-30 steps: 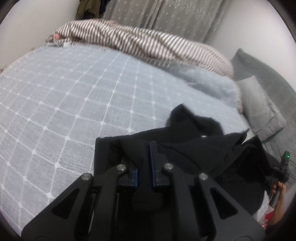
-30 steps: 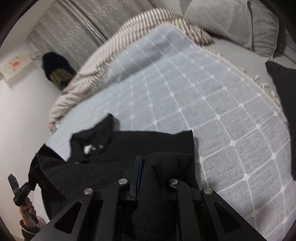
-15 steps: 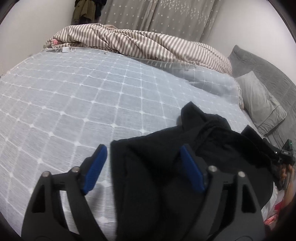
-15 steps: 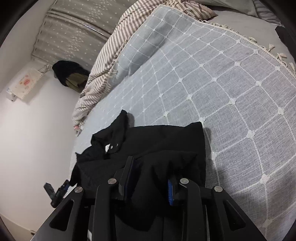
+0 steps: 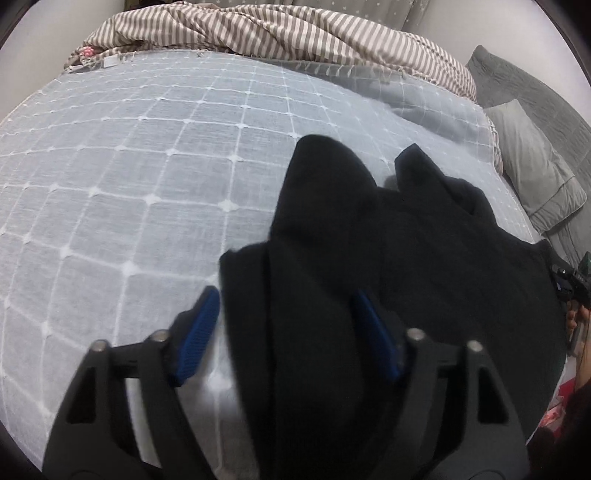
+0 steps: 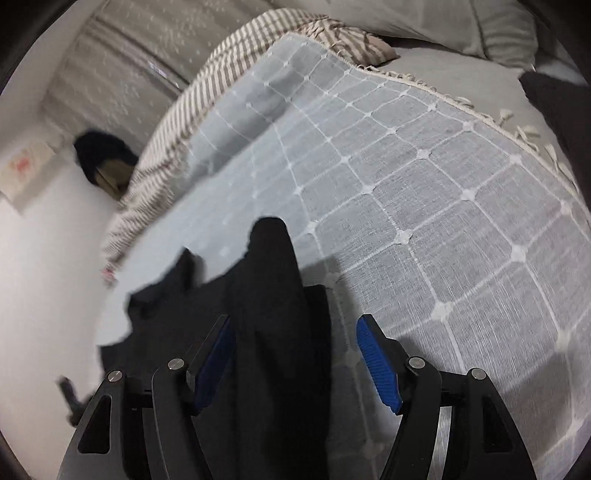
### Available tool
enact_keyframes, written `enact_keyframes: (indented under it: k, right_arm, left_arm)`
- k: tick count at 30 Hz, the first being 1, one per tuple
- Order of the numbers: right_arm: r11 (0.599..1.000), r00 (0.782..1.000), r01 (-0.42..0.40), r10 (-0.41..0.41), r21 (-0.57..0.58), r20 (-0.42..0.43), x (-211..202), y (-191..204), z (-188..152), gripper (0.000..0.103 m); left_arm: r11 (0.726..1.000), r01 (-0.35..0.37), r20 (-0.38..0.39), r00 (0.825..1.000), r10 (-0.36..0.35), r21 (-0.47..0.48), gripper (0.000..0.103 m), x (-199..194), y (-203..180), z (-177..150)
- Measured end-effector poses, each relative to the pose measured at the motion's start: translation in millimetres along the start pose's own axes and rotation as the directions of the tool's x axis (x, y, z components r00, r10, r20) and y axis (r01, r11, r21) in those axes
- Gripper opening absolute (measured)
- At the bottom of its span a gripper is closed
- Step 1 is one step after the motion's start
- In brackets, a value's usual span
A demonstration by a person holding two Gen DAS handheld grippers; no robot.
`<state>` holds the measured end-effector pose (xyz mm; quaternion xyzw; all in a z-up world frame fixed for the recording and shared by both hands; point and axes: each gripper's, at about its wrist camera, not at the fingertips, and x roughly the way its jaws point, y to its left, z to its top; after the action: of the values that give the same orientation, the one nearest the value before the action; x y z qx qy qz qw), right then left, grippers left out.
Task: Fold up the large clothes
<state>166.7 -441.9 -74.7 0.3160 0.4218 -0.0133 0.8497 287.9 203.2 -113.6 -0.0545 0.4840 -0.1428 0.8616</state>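
Observation:
A large black garment (image 5: 406,258) lies crumpled on the light blue checked bedspread (image 5: 129,166). My left gripper (image 5: 284,328) hangs low over its near left edge. The jaws are apart and closing, with a fold of black cloth between the blue pads (image 5: 195,332); the left pad is clear of the cloth. In the right wrist view the same black garment (image 6: 273,295) runs up between the fingers of my right gripper (image 6: 295,356). Those jaws are opening and neither blue pad (image 6: 376,363) presses on it.
A brown-striped duvet (image 5: 295,33) is bunched along the far side of the bed, with grey pillows (image 5: 535,173) at the right. The bedspread's fringed edge (image 6: 480,110) and a dark cloth (image 6: 554,107) show in the right wrist view. A person's hand (image 5: 576,321) is at the right edge.
Both grippers were shut on black fabric a second ago and have let it go. Their jaws now stand apart, both hands have sunk, and the garment has dropped onto the bed.

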Motion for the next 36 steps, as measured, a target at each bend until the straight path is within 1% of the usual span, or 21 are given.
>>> enact_keyframes:
  k: [1, 2, 3, 5, 8, 11, 13, 15, 17, 20, 22, 24, 25, 28, 29, 30, 31, 32, 33, 34, 36]
  right_arm:
    - [0.999, 1.000, 0.025, -0.025, -0.019, 0.003, 6.1, 5.6, 1.1, 0.064]
    - [0.999, 0.999, 0.036, -0.036, -0.036, 0.010, 6.9, 4.9, 0.0, 0.044]
    - [0.997, 0.999, 0.047, -0.045, -0.066, 0.022, 12.8, 14.1, 1.3, 0.017]
    - [0.989, 0.994, 0.097, -0.091, -0.110, 0.056, 16.5, 27.5, 1.9, 0.008]
    - [0.967, 0.977, 0.165, -0.133, -0.194, 0.164, 8.9, 48.2, 4.7, 0.006]
    - [0.960, 0.950, 0.190, -0.127, -0.205, 0.284, -5.4, 68.7, 28.2, 0.006]
    - [0.958, 0.937, 0.203, -0.131, -0.203, 0.324, -4.0, 78.4, 47.0, 0.006]
    - [0.951, 0.928, 0.234, -0.156, -0.202, 0.338, 6.3, 85.0, 68.8, 0.006]
    - [0.944, 0.927, 0.261, -0.187, -0.201, 0.325, 23.9, 86.2, 82.8, 0.006]
    - [0.935, 0.934, 0.304, -0.254, -0.186, 0.251, 66.4, 74.5, 88.7, 0.007]
    - [0.917, 0.929, 0.348, -0.310, -0.195, 0.204, 89.6, 67.2, 83.8, 0.008]
    - [0.903, 0.919, 0.387, -0.362, -0.187, 0.155, 105.7, 54.8, 73.5, 0.015]
    - [0.900, 0.914, 0.400, -0.378, -0.175, 0.149, 105.4, 52.2, 70.5, 0.017]
    - [0.878, 0.889, 0.449, -0.420, -0.167, 0.183, 87.8, 60.5, 65.5, 0.027]
    - [0.873, 0.884, 0.455, -0.418, -0.177, 0.208, 78.6, 69.6, 63.5, 0.030]
    - [0.874, 0.884, 0.448, -0.401, -0.188, 0.240, 66.7, 85.0, 57.3, 0.033]
    - [0.880, 0.889, 0.433, -0.382, -0.195, 0.251, 61.1, 95.8, 52.6, 0.035]
    - [0.894, 0.904, 0.396, -0.339, -0.211, 0.259, 53.0, 115.2, 40.3, 0.044]
    - [0.903, 0.915, 0.366, -0.307, -0.224, 0.261, 49.1, 130.1, 30.1, 0.060]
    - [0.910, 0.927, 0.334, -0.269, -0.244, 0.262, 46.4, 147.0, 16.5, 0.067]
    - [0.906, 0.961, 0.237, -0.165, -0.350, 0.222, 48.2, 187.8, -26.2, 0.072]
  left_arm:
    - [1.000, -0.015, 0.008, 1.000, 0.015, -0.003, 0.066, 1.8, -3.6, 5.9]
    - [1.000, -0.022, 0.023, 0.999, 0.022, 0.000, 0.054, 1.6, -6.6, 8.7]
    - [1.000, -0.013, 0.058, 0.998, 0.012, 0.015, 0.029, -1.1, -13.7, 16.1]
    - [0.999, -0.032, 0.091, 0.995, 0.030, 0.018, 0.007, -7.7, -22.9, 28.0]
    - [0.996, -0.076, 0.195, 0.979, 0.066, 0.046, 0.007, -27.6, -36.9, 42.9]
    - [0.999, -0.050, 0.323, 0.946, 0.043, 0.011, 0.007, -51.5, -40.1, 69.2]
    - [0.997, -0.070, 0.349, 0.935, 0.070, -0.014, 0.007, -51.0, -35.9, 86.7]
    - [0.994, -0.105, 0.343, 0.933, 0.111, -0.035, 0.007, -35.2, -31.2, 103.9]
    - [0.990, -0.135, 0.312, 0.940, 0.141, -0.042, 0.007, -14.3, -26.7, 110.4]
    - [0.976, -0.214, 0.198, 0.956, 0.217, -0.040, 0.007, 35.5, -19.2, 106.1]
    - [0.967, -0.251, 0.135, 0.958, 0.253, -0.034, 0.010, 57.5, -16.4, 97.7]
    - [0.961, -0.274, 0.094, 0.956, 0.277, -0.045, 0.023, 65.1, -13.8, 93.3]
    - [0.954, -0.294, 0.092, 0.950, 0.298, -0.056, 0.025, 60.9, -13.4, 92.3]
    - [0.948, -0.315, 0.162, 0.934, 0.318, -0.043, 0.047, 31.2, -23.4, 92.3]
    - [0.952, -0.303, 0.202, 0.931, 0.303, -0.030, 0.061, 15.3, -32.9, 90.0]
    - [0.961, -0.276, 0.234, 0.934, 0.271, -0.014, 0.067, 3.1, -43.2, 85.9]
    - [0.968, -0.251, 0.251, 0.937, 0.244, -0.001, 0.069, -4.2, -55.0, 82.8]
    - [0.977, -0.215, 0.260, 0.944, 0.203, 0.017, 0.072, -12.7, -73.2, 75.6]
    - [0.983, -0.182, 0.256, 0.952, 0.168, 0.034, 0.079, -16.4, -89.6, 67.2]
    - [0.987, -0.155, 0.251, 0.958, 0.138, 0.049, 0.081, -17.2, -102.7, 59.7]
    - [0.991, -0.093, 0.235, 0.970, 0.068, 0.097, 0.082, -14.6, -130.9, 33.7]
